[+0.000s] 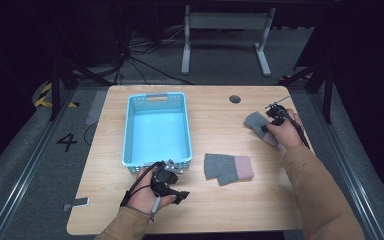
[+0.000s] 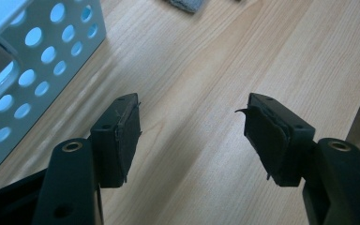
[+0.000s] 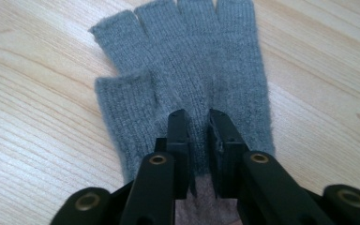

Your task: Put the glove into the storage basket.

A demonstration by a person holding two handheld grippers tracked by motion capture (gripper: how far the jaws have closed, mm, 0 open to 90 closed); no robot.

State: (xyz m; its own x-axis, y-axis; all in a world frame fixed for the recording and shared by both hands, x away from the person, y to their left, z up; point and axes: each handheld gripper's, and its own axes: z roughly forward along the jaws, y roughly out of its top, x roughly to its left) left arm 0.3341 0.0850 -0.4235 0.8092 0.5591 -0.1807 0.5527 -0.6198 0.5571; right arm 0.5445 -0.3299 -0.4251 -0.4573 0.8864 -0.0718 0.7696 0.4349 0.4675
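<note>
A grey fingerless glove [image 1: 254, 121] lies flat on the wooden table [image 1: 220, 210] at the right. My right gripper [image 1: 271, 116] sits on it near the cuff. In the right gripper view the jaws [image 3: 198, 122] stand close together, pinching a ridge of the glove's [image 3: 187, 61] knit between the pads. A second grey glove with a pink cuff [image 1: 227, 167] lies in the middle of the table. My left gripper [image 1: 179, 185] rests by the front corner of the blue basket [image 1: 130, 130], open, with bare wood between its fingers [image 2: 192, 122].
The perforated blue basket [image 2: 42, 56] stands just left of the left gripper's jaws. A corner of the second glove [image 2: 185, 4] lies ahead of them. A round cable hole [image 1: 235, 99] sits at the table's far edge. Tape [image 1: 77, 203] marks the front left corner.
</note>
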